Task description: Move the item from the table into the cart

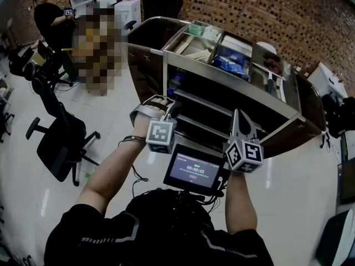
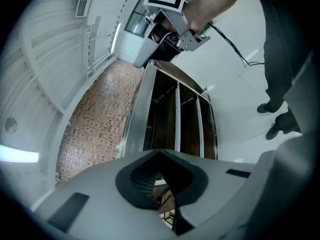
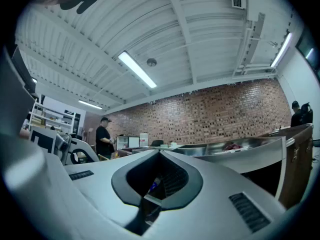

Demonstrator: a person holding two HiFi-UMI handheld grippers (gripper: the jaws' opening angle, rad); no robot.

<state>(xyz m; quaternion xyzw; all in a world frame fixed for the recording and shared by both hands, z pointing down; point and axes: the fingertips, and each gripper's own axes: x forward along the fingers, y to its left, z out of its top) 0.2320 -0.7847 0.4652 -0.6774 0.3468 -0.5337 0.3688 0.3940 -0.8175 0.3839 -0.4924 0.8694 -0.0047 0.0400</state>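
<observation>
The steel cart [image 1: 288,112] with wooden side panels stands right in front of me, and its open shelves face me. My left gripper [image 1: 158,103] [image 2: 160,152] hangs before the upper shelf and points slightly down, its jaws shut with nothing between them. Further right, my right gripper [image 1: 237,116] [image 3: 160,152] is held level at the cart's front, also shut and empty. In the left gripper view the right gripper [image 2: 144,59] shows above the cart's rim [image 2: 142,114]. In the right gripper view the cart's top edge [image 3: 235,151] is to the right. No table shows in any view.
The cart's top trays hold a blue packet [image 1: 230,65] and a green item [image 1: 195,29]; a bottle [image 1: 175,82] stands on a shelf. A black office chair [image 1: 58,143] is on the left. A person [image 1: 52,24] stands at desks at the back left.
</observation>
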